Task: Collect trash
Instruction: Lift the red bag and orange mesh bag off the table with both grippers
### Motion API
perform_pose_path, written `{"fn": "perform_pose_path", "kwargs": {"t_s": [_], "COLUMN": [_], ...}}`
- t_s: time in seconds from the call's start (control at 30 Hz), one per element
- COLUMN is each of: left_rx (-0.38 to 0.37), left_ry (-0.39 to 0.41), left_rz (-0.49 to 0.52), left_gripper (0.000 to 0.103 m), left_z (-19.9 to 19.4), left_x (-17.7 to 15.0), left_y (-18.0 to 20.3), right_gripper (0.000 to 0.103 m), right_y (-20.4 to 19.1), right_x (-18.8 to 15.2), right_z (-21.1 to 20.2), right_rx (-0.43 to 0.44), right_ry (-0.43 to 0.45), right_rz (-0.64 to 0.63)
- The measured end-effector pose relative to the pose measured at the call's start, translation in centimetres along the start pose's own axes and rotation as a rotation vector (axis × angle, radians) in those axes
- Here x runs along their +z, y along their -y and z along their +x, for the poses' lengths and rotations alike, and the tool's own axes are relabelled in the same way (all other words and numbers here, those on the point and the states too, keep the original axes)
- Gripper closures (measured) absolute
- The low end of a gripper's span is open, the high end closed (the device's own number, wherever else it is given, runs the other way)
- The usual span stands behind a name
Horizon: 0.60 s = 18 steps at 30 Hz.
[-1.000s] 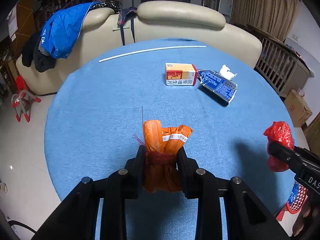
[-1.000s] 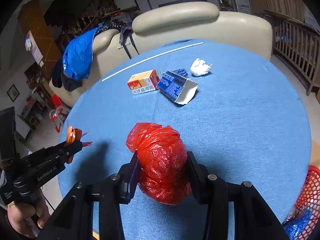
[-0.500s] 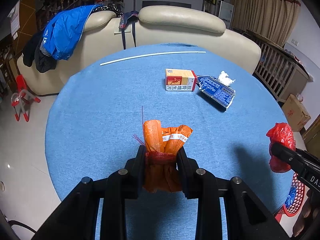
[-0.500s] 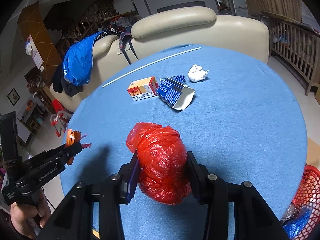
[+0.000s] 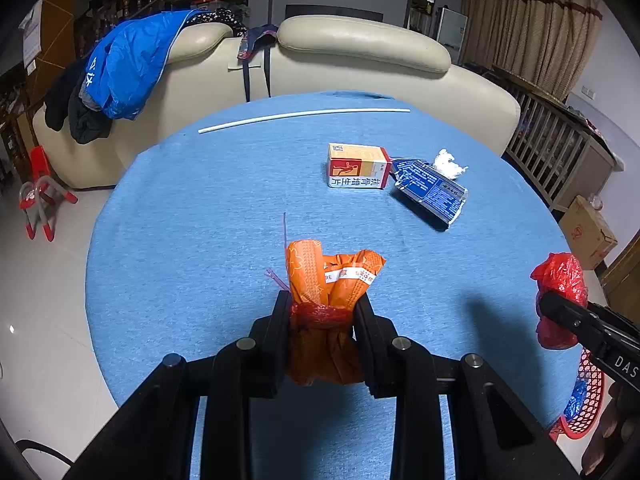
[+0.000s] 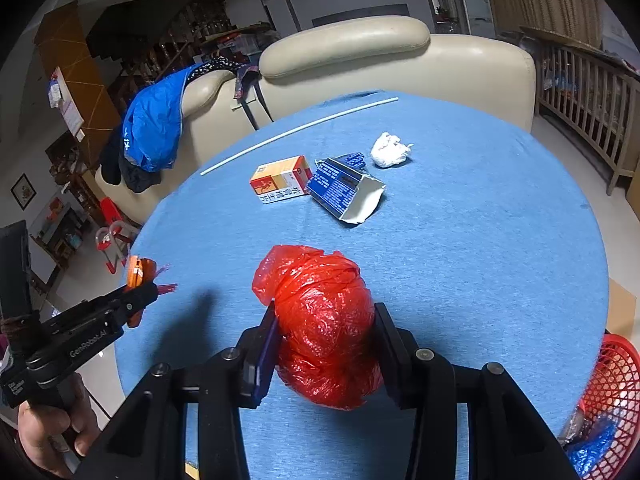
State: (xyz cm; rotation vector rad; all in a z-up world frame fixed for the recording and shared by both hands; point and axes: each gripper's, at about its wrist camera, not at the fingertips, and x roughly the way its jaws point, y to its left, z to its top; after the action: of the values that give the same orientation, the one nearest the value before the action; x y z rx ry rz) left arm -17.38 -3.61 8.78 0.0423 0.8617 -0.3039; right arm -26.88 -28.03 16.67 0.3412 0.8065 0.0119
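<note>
My left gripper [image 5: 322, 312] is shut on a crumpled orange wrapper [image 5: 328, 280], held above the round blue table [image 5: 192, 216]. My right gripper [image 6: 324, 320] is shut on a balled red plastic bag [image 6: 324, 320], also above the table. Each gripper shows in the other's view: the red bag [image 5: 558, 292] at the right edge, the orange wrapper [image 6: 138, 270] at the left. Farther back on the table lie an orange-and-white box [image 5: 356, 166], a torn blue carton [image 5: 430, 190] and a white paper wad [image 5: 450, 162].
A long white rod [image 5: 304, 114] lies near the table's far edge. A red mesh basket [image 6: 608, 404] with blue trash in it sits on the floor at the right. A cream sofa [image 5: 360, 56] with a blue jacket [image 5: 128, 64] stands behind the table.
Both grippers keep their hold. The view has shifted slightly, so the table's trash sits a little lower in the frames.
</note>
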Motion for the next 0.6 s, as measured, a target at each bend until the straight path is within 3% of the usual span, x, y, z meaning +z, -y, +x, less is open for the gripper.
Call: {"fn": "perform_pose_path", "kwargs": {"t_s": [0.6], "left_rx": [-0.030], "left_ry": [-0.023], "left_rz": [0.006], "left_gripper": [0.071], "left_z": [1.6], "left_x": [0.3], "left_y": [1.1], "right_gripper": [0.056], "right_y": [0.9], "right_x": [0.4], "right_z": [0.8], "right_rx": [-0.015], "right_ry": [-0.014], "right_rz": [0.015]}}
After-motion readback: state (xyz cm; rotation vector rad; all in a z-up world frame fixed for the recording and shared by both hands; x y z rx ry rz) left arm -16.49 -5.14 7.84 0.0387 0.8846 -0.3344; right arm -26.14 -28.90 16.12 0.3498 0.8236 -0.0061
